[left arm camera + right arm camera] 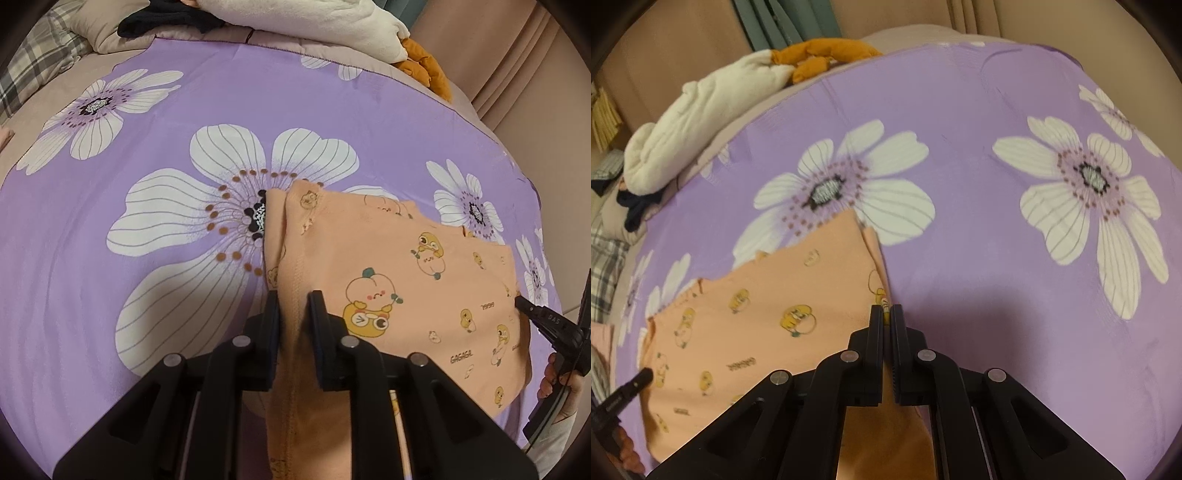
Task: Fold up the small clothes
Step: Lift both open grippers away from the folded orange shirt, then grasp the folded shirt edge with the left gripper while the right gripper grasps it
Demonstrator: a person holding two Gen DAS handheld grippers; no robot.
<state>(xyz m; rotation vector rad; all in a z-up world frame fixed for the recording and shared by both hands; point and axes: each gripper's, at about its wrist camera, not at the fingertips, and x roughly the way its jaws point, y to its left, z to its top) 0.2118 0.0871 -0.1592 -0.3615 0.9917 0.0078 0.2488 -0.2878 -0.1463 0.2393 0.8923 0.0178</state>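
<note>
Garment (399,266) near hem hidden | left gripper (293,306), right gripper (885,314) apparently clamped.

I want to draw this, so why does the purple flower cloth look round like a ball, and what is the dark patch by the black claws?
Left wrist view: the fisheye lens bulges the flat purple cloth, its corners go black, and the left gripper throws a soft shadow beside the orange garment. Right wrist view: same bulge; the shadow lies just past the right gripper; far flowers look a bit blurry.
</note>
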